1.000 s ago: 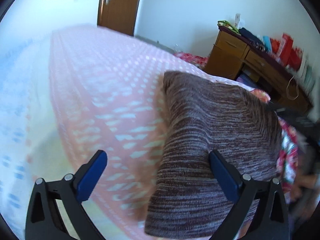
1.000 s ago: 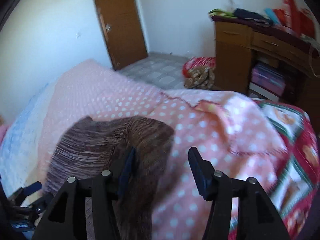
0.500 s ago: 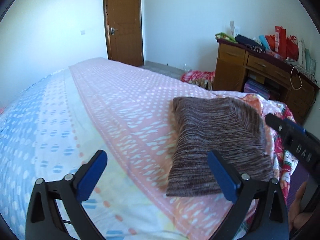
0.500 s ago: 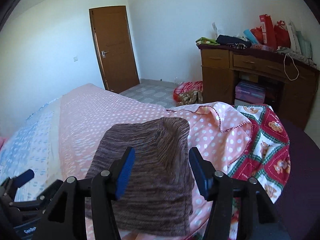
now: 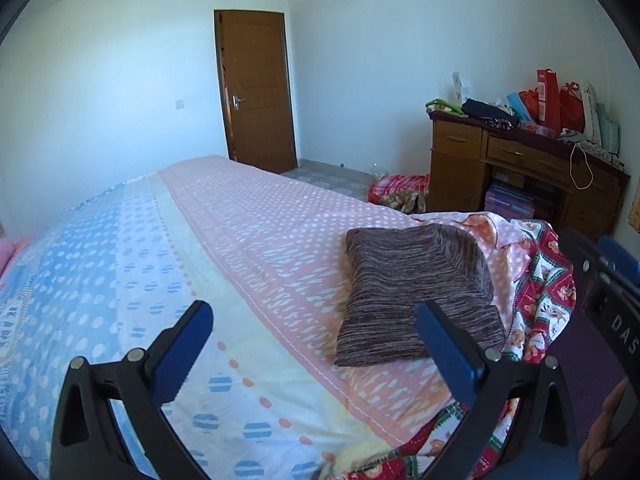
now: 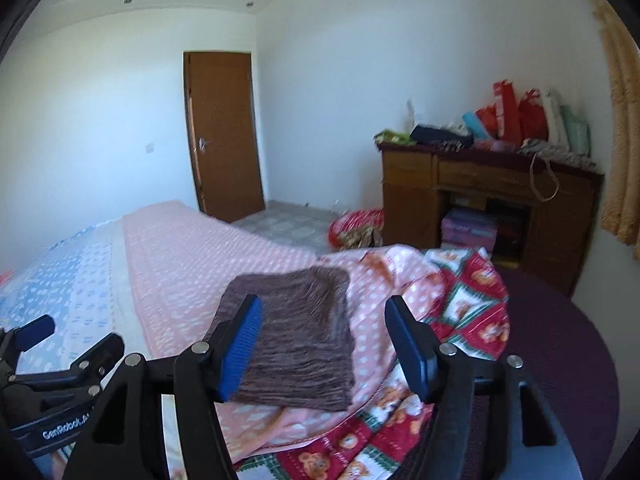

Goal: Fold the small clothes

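Ahead of both empty, parted tongs, left gripper (image 5: 312, 344) and right gripper (image 6: 324, 344), the folded brown knit (image 6: 296, 332) looks soft, light; pinch a corner.

The bed (image 5: 120, 264) is flat and bare over its long blue and pink middle, so there is wide room there. Near the right edge lies the folded brown cloth (image 5: 412, 280), with a bunched red quilt (image 6: 468, 292) just beside it. Past that edge stands a crowded wooden desk (image 6: 480, 184).
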A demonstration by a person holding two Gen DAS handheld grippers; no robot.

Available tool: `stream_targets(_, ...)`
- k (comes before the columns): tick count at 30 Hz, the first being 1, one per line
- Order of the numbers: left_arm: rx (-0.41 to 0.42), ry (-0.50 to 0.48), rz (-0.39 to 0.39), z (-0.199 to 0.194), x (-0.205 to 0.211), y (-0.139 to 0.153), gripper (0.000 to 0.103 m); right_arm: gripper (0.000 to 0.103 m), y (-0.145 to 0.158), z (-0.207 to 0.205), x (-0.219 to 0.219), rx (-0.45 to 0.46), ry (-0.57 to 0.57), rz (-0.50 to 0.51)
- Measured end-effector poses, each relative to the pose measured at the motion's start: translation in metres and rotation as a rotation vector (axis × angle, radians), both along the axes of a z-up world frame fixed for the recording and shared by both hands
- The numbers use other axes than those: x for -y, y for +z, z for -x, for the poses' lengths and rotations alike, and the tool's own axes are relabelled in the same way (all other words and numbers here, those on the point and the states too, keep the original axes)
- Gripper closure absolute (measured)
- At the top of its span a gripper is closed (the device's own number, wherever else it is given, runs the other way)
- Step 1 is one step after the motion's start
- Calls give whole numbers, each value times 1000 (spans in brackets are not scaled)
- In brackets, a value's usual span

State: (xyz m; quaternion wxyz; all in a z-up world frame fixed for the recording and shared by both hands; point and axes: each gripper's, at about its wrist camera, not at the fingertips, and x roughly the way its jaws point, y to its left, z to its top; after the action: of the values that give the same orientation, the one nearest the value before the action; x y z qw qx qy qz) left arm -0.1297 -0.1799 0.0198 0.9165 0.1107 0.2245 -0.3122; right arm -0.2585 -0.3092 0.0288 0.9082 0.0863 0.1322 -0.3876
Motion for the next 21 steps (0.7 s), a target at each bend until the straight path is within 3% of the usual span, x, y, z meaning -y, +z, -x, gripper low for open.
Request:
stream_targets(2,39,9,-2,14,-1,7,0,36,8,8,-5,31,-9,36)
stream_targets(4,85,16,2,26,-2,14,0,27,16,15,-11,55,-11,78)
stream_targets(7,126,35,24,38,-3,23,0,26,27,22,-17,87,-6,119)
stream_targets(14,81,29,98,42,-7,31,0,26,40,33,-22,139,3,122)
stream_targets(21,136,55,72,45,-5,26,0,26,37,35,-20,152,-14,110)
